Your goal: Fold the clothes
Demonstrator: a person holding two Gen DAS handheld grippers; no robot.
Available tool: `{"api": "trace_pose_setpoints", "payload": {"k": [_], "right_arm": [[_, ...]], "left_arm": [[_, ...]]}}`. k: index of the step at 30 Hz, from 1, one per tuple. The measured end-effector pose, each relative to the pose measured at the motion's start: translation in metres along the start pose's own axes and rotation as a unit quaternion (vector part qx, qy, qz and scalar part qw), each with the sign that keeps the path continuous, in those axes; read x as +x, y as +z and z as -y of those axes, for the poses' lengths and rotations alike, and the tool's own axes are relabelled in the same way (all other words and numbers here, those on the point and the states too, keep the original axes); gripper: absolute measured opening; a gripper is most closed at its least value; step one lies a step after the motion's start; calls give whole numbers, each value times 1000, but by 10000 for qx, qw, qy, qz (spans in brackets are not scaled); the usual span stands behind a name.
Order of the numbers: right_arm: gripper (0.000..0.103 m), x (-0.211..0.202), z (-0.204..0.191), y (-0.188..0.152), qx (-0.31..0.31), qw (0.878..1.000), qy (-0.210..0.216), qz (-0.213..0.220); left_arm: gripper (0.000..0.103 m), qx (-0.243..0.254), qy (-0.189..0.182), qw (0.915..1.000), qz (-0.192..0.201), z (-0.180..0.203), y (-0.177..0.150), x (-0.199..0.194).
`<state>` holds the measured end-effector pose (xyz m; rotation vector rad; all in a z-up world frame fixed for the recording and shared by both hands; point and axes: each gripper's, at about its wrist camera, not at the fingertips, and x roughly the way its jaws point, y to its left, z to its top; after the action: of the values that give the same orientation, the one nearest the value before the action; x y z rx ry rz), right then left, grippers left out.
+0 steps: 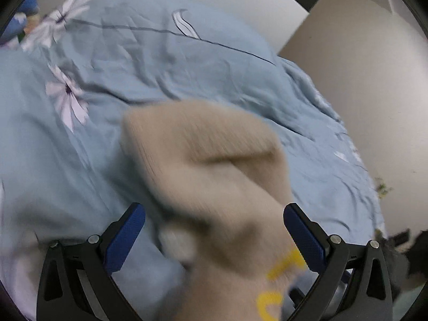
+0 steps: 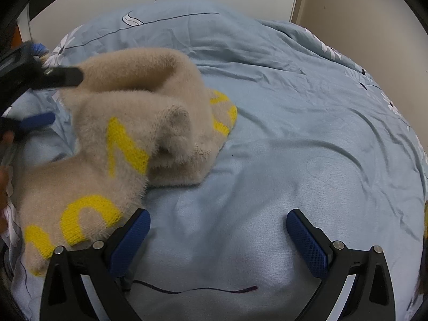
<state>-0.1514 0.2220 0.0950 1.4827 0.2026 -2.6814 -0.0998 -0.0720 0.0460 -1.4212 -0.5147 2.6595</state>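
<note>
A fuzzy beige sweater [image 2: 128, 133] with yellow letters lies bunched on a light blue floral bedspread [image 2: 294, 133], left of centre in the right wrist view. In the left wrist view the sweater [image 1: 214, 176] is blurred and fills the space between the open fingers of my left gripper [image 1: 214, 230]; I cannot tell whether they touch it. My left gripper also shows at the left edge of the right wrist view [image 2: 50, 96], open beside the sweater. My right gripper [image 2: 218, 235] is open and empty, just right of the sweater's lower edge, above bare bedspread.
The bedspread [image 1: 133, 61] covers the bed, wrinkled, with white flower prints. A white wall [image 1: 361, 80] and a beige panel [image 2: 347, 0] stand behind the bed. A blue patterned item [image 1: 24, 18] lies at the far left edge.
</note>
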Motion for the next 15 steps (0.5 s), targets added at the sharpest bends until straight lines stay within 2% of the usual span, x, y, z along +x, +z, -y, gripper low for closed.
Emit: {"api": "trace_pose_setpoints", "payload": {"k": [2,4,6,8,9,10,11,13,15], "right_arm": [[103,0,0,0,2,10000,2,-2],[103,0,0,0,5,10000,5,-2],[103,0,0,0,19,10000,21,4],[103,-1,2,-1,45,10000,55,24],[103,-2,3,-1,66,9999,84,46],[103,-3,4,-2,101,9998,127,73],[103,-4,6,-2,144,9997,175,100],[103,-7,10,-3,256,9991,288,156],[103,-13,16,-6,404,9979,451,238]], "left_arm": [[103,71,261,9996,73,6,21,13],[103,-47,367,9993,82,0,23,11],[101,-256,225,9994,77,-8,18,11],[86,-419,161,9989,-106,-15,20,18],[76,-476,318,9978,-345,-16,19,26],[60,-551,461,9963,-468,-18,18,30],[50,-586,551,9956,-490,-20,19,31],[12,-694,663,9938,-553,-28,22,31],[10,-796,696,9928,-559,-31,29,28]]}}
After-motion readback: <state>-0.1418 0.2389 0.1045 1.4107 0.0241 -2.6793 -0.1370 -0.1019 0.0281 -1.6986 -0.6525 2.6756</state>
